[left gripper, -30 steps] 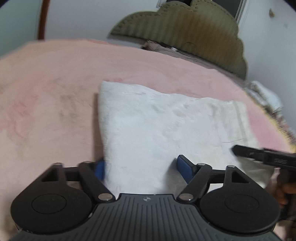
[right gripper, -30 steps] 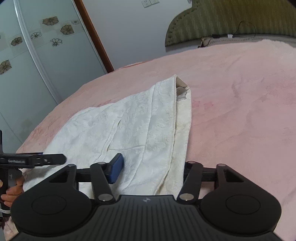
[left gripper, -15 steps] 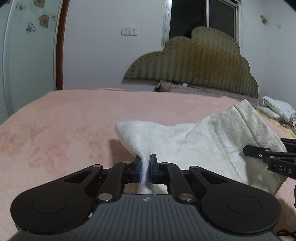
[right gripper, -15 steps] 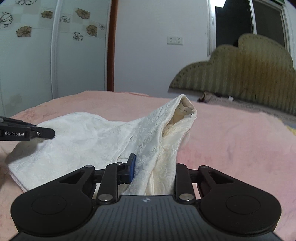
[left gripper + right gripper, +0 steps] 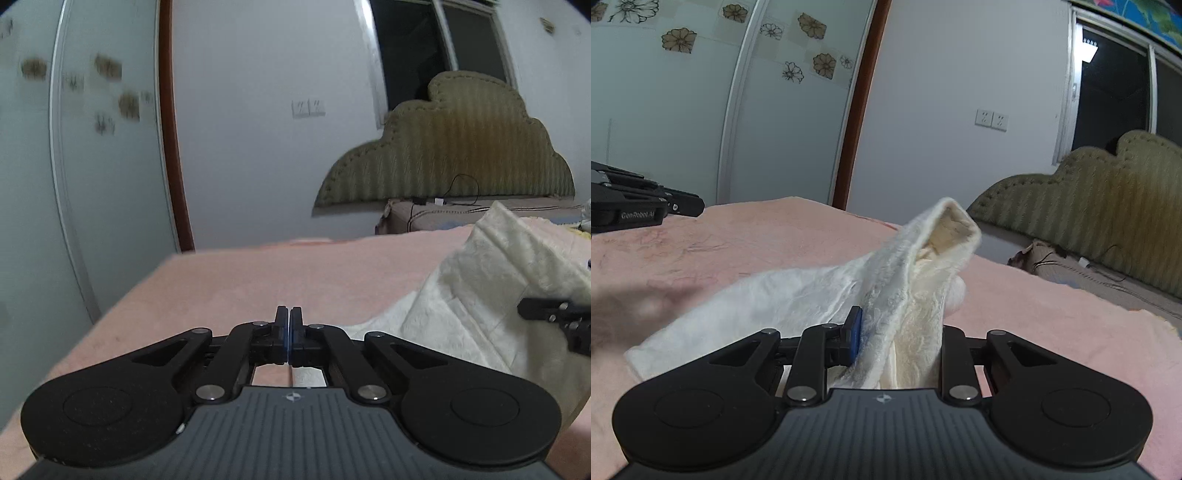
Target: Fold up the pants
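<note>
The white pants [image 5: 798, 295] lie partly folded on the pink bed [image 5: 1052, 325]. My right gripper [image 5: 897, 332] is shut on a thick bunch of the pants and holds it raised, with the cream edge [image 5: 956, 229] standing up. My left gripper [image 5: 289, 332] is shut with its pads together and no cloth showing between them. The pants [image 5: 480, 295] lie to its right in the left wrist view. The right gripper's finger [image 5: 546, 310] shows there at the right edge, and the left gripper [image 5: 642, 206] shows at the left of the right wrist view.
The pink bed [image 5: 258, 288] stretches ahead, with its left edge near a wardrobe with flower-patterned doors [image 5: 701, 92]. An olive padded headboard [image 5: 461, 155] and a cable stand at the far end. A window [image 5: 1115, 92] is behind.
Both grippers closed on the pants' near edge and lifted. Since half a second ago the cloth is gone from between the left pads; the right gripper has raised its bunch higher.
</note>
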Motion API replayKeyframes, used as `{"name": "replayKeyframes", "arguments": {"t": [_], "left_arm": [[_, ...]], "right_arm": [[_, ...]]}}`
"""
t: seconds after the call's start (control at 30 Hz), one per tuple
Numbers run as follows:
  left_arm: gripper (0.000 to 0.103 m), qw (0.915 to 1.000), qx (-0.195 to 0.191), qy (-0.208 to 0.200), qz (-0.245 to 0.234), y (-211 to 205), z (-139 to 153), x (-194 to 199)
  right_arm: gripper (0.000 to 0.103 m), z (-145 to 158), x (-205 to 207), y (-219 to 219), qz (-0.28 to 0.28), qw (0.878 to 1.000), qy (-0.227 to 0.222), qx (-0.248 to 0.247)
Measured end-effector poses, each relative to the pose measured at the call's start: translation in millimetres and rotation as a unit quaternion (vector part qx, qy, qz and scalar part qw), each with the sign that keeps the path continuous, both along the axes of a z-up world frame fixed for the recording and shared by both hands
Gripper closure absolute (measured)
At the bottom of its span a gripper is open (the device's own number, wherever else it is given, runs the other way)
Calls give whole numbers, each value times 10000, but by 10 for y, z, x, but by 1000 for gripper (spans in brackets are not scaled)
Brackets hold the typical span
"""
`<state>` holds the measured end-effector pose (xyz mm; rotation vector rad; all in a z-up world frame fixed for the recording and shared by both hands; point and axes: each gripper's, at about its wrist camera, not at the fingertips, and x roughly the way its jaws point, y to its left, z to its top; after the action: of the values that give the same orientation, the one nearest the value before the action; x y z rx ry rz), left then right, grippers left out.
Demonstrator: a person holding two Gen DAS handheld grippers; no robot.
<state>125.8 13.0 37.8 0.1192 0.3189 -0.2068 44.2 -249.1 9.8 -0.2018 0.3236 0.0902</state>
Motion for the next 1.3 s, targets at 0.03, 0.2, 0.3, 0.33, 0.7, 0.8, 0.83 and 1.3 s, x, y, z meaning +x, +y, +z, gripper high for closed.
{"name": "replayKeyframes", "arguments": {"t": [0.03,0.2,0.3,0.33,0.7,0.8,0.83,1.3], "left_arm": [[103,9996,-176,203,63,48,13,96],[91,9921,-497,1153,-29,198,-163,240],[76,9874,-312,1540,-164,222,-386,178],[67,9854,-294,1664,-214,224,-458,156],[32,9916,740,1035,-249,-126,-766,-247],[31,9945,506,869,-284,-54,-693,-441],[27,9946,374,900,-370,-26,-692,-492],[17,9954,519,729,-352,-66,-857,-705]], "right_arm": [[79,0,99,10,-66,10000,44,-6],[63,-168,412,-298,-679,9928,841,521],[45,-399,340,-666,-1184,9807,1257,922],[43,-446,301,-761,-1399,9775,1294,901],[31,-411,-251,-412,-207,9930,1057,491],[31,-608,-287,-434,-614,9884,1251,602],[31,-582,-360,-465,-717,9863,1204,867],[29,-603,-560,-517,-1058,9843,1071,924]]}}
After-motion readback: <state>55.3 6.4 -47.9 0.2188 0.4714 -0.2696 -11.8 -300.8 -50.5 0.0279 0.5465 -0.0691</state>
